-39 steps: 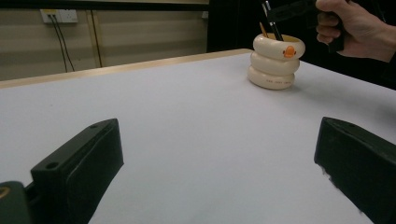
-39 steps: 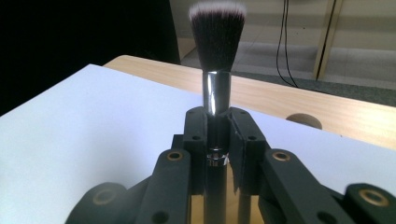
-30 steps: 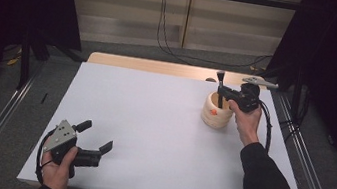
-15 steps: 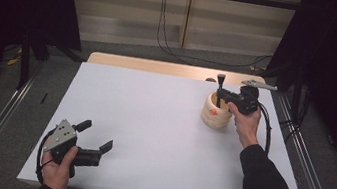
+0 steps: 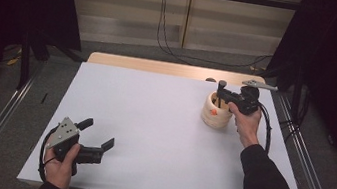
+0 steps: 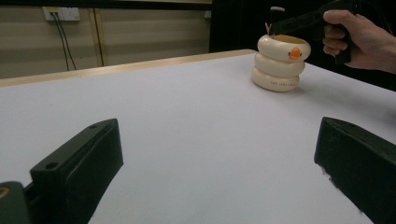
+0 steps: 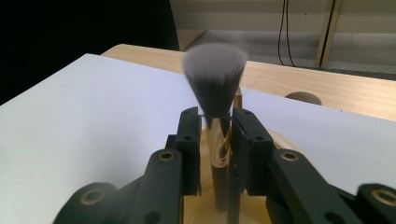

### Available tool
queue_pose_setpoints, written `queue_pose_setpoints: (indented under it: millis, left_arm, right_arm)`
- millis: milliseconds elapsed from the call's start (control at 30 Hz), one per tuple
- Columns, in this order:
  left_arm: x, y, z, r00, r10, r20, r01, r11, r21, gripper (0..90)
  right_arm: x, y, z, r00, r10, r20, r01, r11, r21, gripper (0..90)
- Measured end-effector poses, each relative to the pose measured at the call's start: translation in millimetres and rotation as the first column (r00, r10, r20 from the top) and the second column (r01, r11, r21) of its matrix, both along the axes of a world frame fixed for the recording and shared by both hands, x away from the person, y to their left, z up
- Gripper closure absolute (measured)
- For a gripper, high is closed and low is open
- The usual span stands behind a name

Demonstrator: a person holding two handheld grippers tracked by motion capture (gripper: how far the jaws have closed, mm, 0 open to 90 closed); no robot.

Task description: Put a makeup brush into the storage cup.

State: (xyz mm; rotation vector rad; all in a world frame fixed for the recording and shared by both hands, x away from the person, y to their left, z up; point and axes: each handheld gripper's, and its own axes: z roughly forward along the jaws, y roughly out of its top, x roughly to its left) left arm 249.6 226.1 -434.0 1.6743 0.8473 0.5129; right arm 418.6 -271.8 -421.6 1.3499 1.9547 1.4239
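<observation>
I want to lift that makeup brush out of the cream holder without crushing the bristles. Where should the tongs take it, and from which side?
Grip the makeup brush on its shiny ferrule just below the bristles, coming level from the person's side. It stands upright in the holder, so the ferrule is the firm part above the rim. The right tongs already straddle it there, jaws just eased apart.

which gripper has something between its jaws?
The right gripper: a makeup brush stands between its jaws, which have just been opening. The left gripper gapes over bare table.
</observation>
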Motion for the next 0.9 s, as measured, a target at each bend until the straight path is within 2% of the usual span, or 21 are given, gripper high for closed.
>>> queue_pose_setpoints:
  millis: [100,133,267,333,467,533,567,633,767,867,900]
  left_arm:
    - [0.1,0.3,-0.3,1.0,-0.005,0.0,0.005,1.0,-0.003,1.0]
    - [-0.3,0.2,0.0,1.0,-0.001,0.003,0.001,1.0,-0.005,1.0]
    - [-1.4,0.3,0.3,1.0,-0.007,0.004,0.007,1.0,-0.004,1.0]
    - [-1.5,-0.1,0.5,1.0,-0.003,0.003,0.003,1.0,-0.001,1.0]
    - [-1.6,-0.9,0.5,1.0,-0.007,0.004,0.007,1.0,0.002,1.0]
    - [-2.0,-0.7,0.4,0.9999,-0.009,0.005,0.009,1.0,0.002,1.0]
    - [-2.4,0.0,0.4,0.9999,-0.013,0.003,0.013,0.9999,0.002,1.0]
    - [-3.3,1.1,0.4,1.0,-0.008,0.003,0.008,1.0,0.004,1.0]
    - [-5.5,1.9,1.0,0.9998,-0.014,0.012,0.014,0.9999,0.01,1.0]
    - [-6.5,2.3,1.2,0.9998,-0.015,0.014,0.015,0.9999,0.003,1.0]
    - [-6.5,2.6,1.1,0.9998,-0.014,0.013,0.014,0.9999,0.007,1.0]
  right_arm:
    - [-1.5,-1.1,1.3,1.0,0.001,0.006,-0.001,1.0,0.006,67.1]
    - [-2.6,-2.2,3.0,0.9999,0.004,0.015,-0.004,1.0,0.007,61.2]
    - [-5.6,-1.6,5.6,0.9994,0.008,0.032,-0.008,1.0,0.001,54.5]
    - [-8.2,-1.5,6.9,0.9993,0.007,0.036,-0.007,1.0,-0.001,41.7]
    - [-10.4,-3.5,7.5,0.999,0.002,0.045,-0.003,0.9999,0.011,26.7]
    - [-13.0,-5.2,8.5,0.9987,0.0,0.051,-0.002,0.9992,0.041,19.6]
    - [-14.9,-6.3,8.4,0.9976,0.023,0.065,-0.025,0.9991,0.033,15.6]
    - [-18.7,-6.9,9.3,0.9966,0.026,0.078,-0.029,0.9986,0.044,12.9]
    - [-25.7,-3.6,11.7,0.9961,-0.013,0.087,0.012,0.9999,0.008,12.0]
    - [-29.4,-2.8,14.1,0.9956,-0.005,0.094,0.007,0.9999,-0.016,9.6]
    - [-30.7,-2.4,14.9,0.9957,-0.02,0.091,0.02,0.9998,-0.006,10.7]
